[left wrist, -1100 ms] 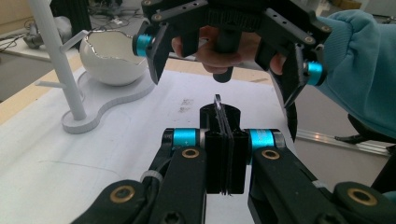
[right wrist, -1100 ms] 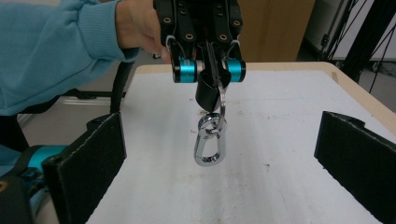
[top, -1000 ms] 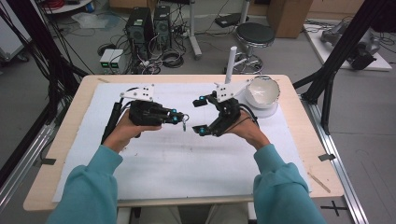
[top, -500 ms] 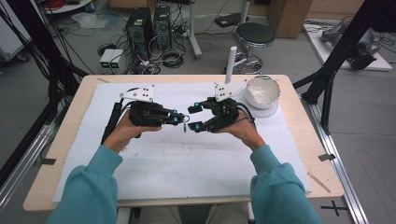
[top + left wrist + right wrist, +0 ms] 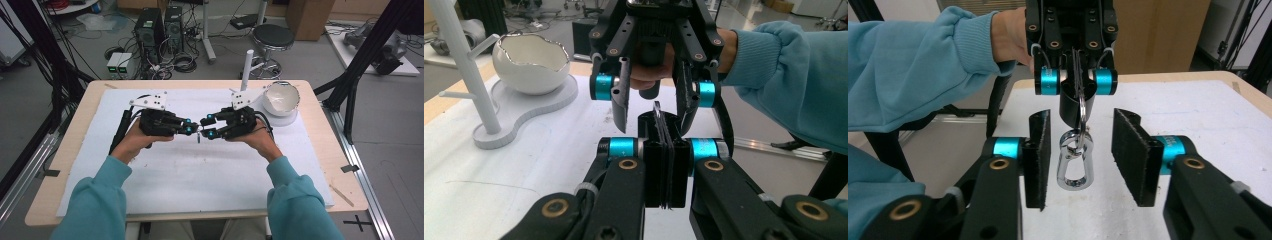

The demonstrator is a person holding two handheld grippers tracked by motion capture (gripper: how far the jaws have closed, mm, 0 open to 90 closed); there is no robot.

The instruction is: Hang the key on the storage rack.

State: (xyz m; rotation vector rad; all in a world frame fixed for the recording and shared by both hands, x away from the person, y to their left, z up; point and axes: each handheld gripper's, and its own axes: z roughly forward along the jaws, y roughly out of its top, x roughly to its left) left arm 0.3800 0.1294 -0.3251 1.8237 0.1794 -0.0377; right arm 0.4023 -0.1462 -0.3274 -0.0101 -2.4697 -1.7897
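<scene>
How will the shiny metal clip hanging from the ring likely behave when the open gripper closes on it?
The clip looks like polished metal, so it is probably stiff and slippery against the pads. It dangles freely from a ring pinched by the left gripper, so it may swing or twist when the right gripper touches it.

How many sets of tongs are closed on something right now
1. The left tongs are shut on a key ring with a silver clip hanging below. The right tongs, open, sit either side of that clip.
</scene>
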